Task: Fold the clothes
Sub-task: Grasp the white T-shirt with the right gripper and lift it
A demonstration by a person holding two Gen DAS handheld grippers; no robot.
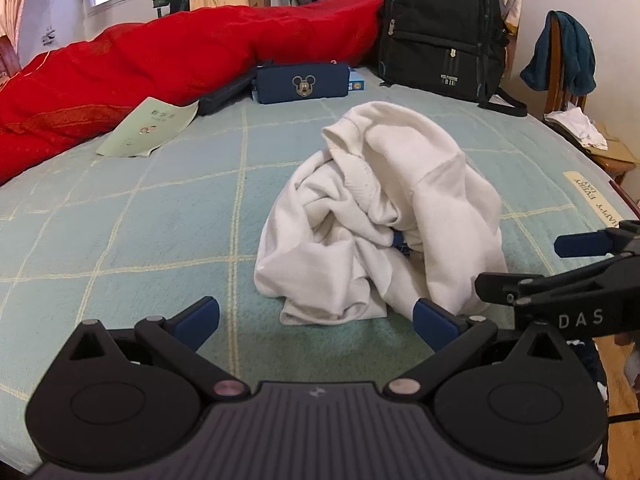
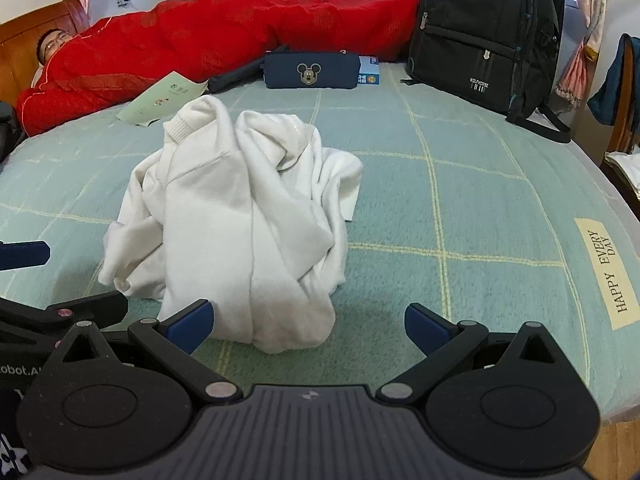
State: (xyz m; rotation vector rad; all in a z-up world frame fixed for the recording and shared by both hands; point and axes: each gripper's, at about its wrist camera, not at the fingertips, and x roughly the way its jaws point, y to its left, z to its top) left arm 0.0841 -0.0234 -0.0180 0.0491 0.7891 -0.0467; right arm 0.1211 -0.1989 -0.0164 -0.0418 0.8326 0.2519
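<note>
A white sweatshirt (image 1: 376, 216) lies crumpled in a heap on the pale green checked bed cover (image 1: 140, 220). In the right wrist view the same white sweatshirt (image 2: 240, 216) sits just ahead and slightly left. My left gripper (image 1: 316, 322) is open, close to the heap's near edge, with nothing between its blue pads. My right gripper (image 2: 308, 326) is also open, the heap's lower fold lying between its fingers without being pinched. The right gripper (image 1: 568, 264) shows at the right edge of the left wrist view.
A red quilt (image 1: 180, 56) covers a person lying along the bed's far side. A black backpack (image 1: 440, 28), a navy Mickey pouch (image 1: 302, 82) and a green booklet (image 1: 148, 128) lie at the back. A chair (image 1: 568, 72) with clothes stands right of the bed.
</note>
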